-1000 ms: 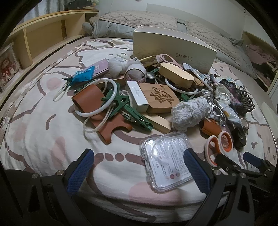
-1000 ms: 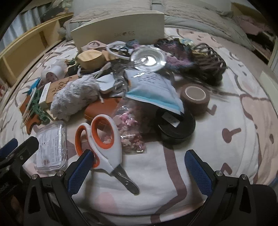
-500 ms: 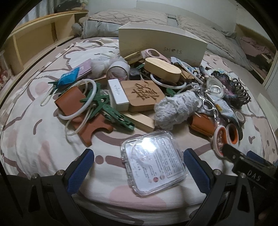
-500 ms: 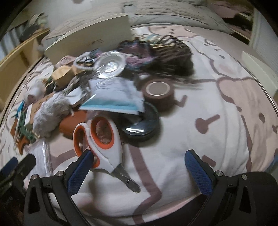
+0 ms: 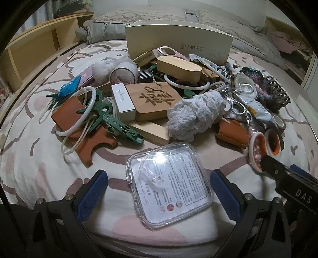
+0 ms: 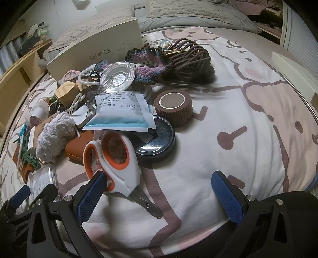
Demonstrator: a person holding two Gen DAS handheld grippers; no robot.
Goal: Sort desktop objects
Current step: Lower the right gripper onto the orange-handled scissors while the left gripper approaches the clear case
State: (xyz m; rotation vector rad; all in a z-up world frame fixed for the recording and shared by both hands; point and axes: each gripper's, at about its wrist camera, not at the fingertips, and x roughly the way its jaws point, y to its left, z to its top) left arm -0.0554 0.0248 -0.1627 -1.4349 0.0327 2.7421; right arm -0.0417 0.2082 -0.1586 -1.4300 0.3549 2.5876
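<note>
A heap of small objects covers a patterned bedsheet. In the left wrist view, a clear plastic case (image 5: 169, 183) lies between the blue pads of my open left gripper (image 5: 158, 194), which hold nothing. Behind it sit green clips (image 5: 117, 124), a carved wooden block (image 5: 154, 101) and a white yarn bundle (image 5: 195, 115). In the right wrist view, white-and-orange scissors (image 6: 117, 160) lie beside the left pad of my open right gripper (image 6: 159, 197). Farther off are a black round tin (image 6: 159, 141), a brown tape roll (image 6: 174, 107) and a blue-white packet (image 6: 123, 113).
A cream shoe box (image 5: 178, 42) stands at the back of the heap. A wooden shelf unit (image 5: 37, 53) runs along the left. Grey bedding (image 6: 188, 17) lies behind. A brown hair claw (image 6: 191, 56) and crochet piece (image 6: 148, 61) sit at the back right. Bare sheet (image 6: 248, 123) spreads right.
My left gripper moved in over the clear case, which now sits between its pads. My right gripper swung right and tilted, with the scissors now against its left pad.
</note>
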